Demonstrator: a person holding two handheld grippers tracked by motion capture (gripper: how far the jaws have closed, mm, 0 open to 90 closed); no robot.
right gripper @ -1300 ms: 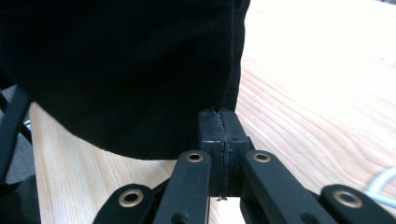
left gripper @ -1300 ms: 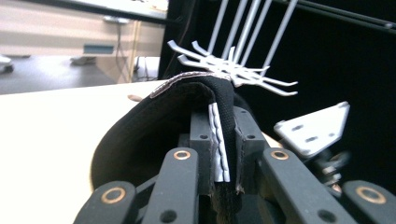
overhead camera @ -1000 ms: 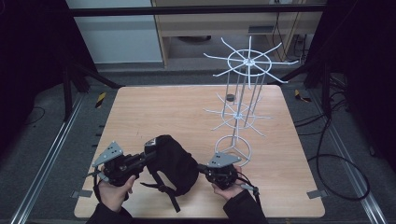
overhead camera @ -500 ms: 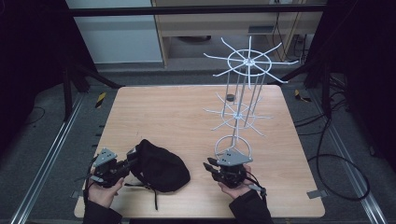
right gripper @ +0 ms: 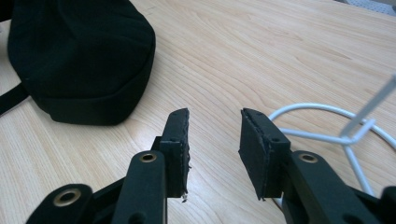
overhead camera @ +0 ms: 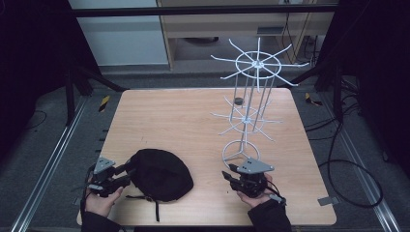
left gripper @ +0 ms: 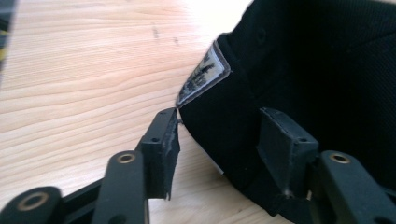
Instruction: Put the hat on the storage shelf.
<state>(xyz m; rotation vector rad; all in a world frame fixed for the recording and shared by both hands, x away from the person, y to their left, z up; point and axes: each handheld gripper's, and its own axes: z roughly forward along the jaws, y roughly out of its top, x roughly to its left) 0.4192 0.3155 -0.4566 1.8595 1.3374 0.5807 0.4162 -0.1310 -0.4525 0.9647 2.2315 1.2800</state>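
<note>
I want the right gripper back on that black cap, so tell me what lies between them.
Nothing visible does. Bare wooden table separates the right gripper from the black cap, which lies flat. The white wire rack stands on the gripper's far side, away from the cap. The left gripper, its jaws just opened, straddles the cap's opposite edge.

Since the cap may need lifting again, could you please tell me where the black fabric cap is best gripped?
Probably at the rim by the grey woven label of the black fabric cap, coming level from its left. There the edge is thin and lies between the open jaws of the left gripper, which have just been opening; the crown is soft and bulky.
</note>
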